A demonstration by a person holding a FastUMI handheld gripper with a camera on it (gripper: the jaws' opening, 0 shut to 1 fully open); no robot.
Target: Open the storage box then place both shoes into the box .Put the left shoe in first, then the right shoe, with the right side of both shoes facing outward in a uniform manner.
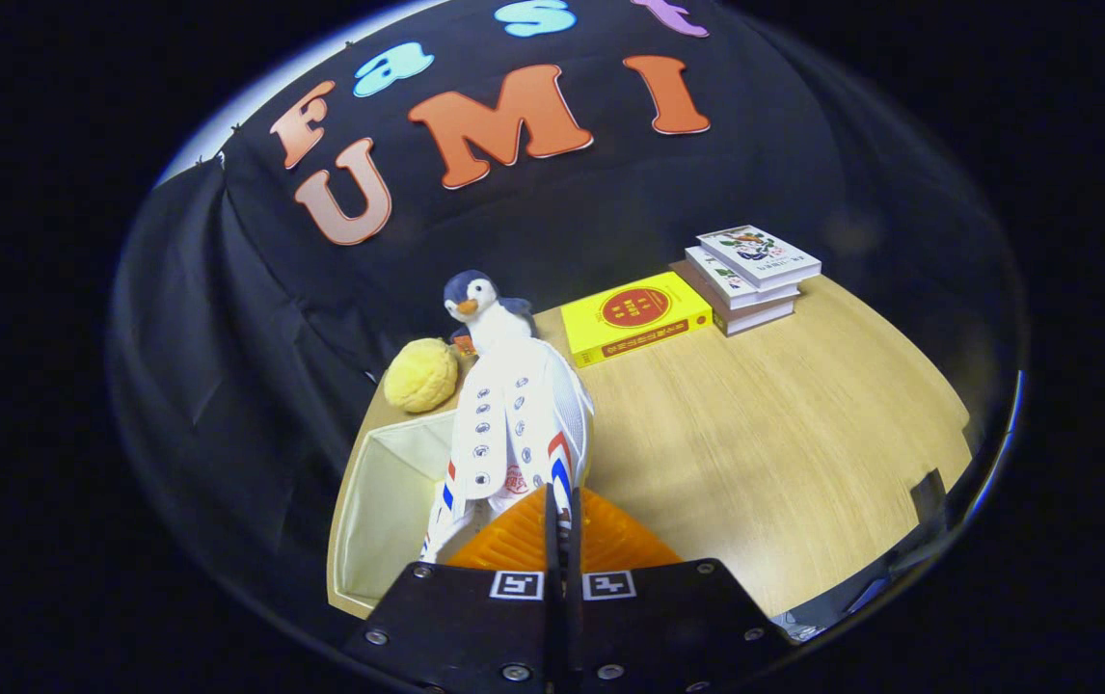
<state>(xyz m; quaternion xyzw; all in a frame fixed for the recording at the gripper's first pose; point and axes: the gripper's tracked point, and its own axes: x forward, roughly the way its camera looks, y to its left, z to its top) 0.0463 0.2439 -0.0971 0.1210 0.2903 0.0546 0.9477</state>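
Between your gripper's (560,516) fingers, which are pressing close together, you are gripping the heel edge of a white shoe (514,434). It is stretching forward from the fingertips, hanging over the open storage box (389,501) on the wooden table (784,443). Beyond the shoe, a yellow plush ball (420,375), a toy penguin (480,308), a yellow book (634,315) and stacked books (750,275) are lying.

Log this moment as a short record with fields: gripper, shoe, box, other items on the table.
gripper: gripper closed on the rear edge of the shoe, fingers pressed together
shoe: white shoe with red and blue stripes, held toe pointing away, beside the box opening
box: cream storage box, open, inside looks bare
table: wooden table
other items: penguin toy, yellow plush ball, yellow book, stack of books
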